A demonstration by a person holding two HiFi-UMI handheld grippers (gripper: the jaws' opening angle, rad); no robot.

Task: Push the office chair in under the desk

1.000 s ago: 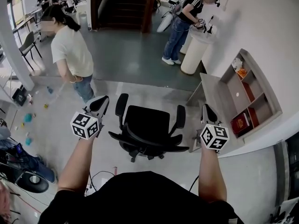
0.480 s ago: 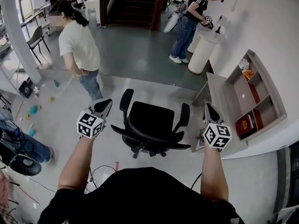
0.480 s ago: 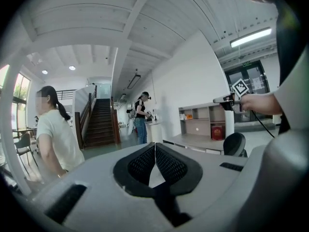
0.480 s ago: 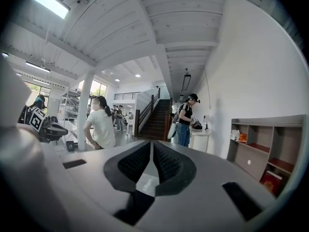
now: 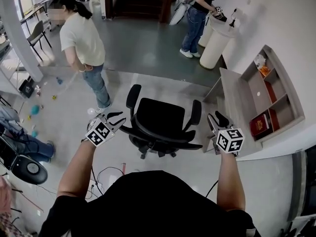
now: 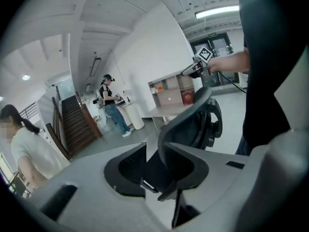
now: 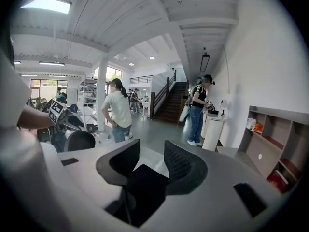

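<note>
The black office chair (image 5: 160,125) stands in the middle of the floor with its back towards me. The grey desk (image 5: 231,95) is beyond it to the right, against the white wall. My left gripper (image 5: 114,117) is at the left end of the chair's backrest, my right gripper (image 5: 216,120) beside the right armrest (image 5: 196,113). Both pairs of jaws have just been opening and stand apart. In the left gripper view the backrest's edge (image 6: 186,124) shows beyond the gap of the left gripper (image 6: 153,153). A black part of the chair (image 7: 140,187) sits low between the jaws of the right gripper (image 7: 152,153); no pad presses on it.
A person in a white shirt (image 5: 81,38) stands on the floor left of the chair. Another person (image 5: 197,11) works at a white round stand (image 5: 217,43) near the desk. An open shelf unit (image 5: 269,93) lines the right wall. Cables (image 5: 106,177) lie on the floor by my feet.
Both grippers have come down to the chair's back and their jaws have gone from shut to apart. The left one has also rolled. The person in white has stepped closer.
</note>
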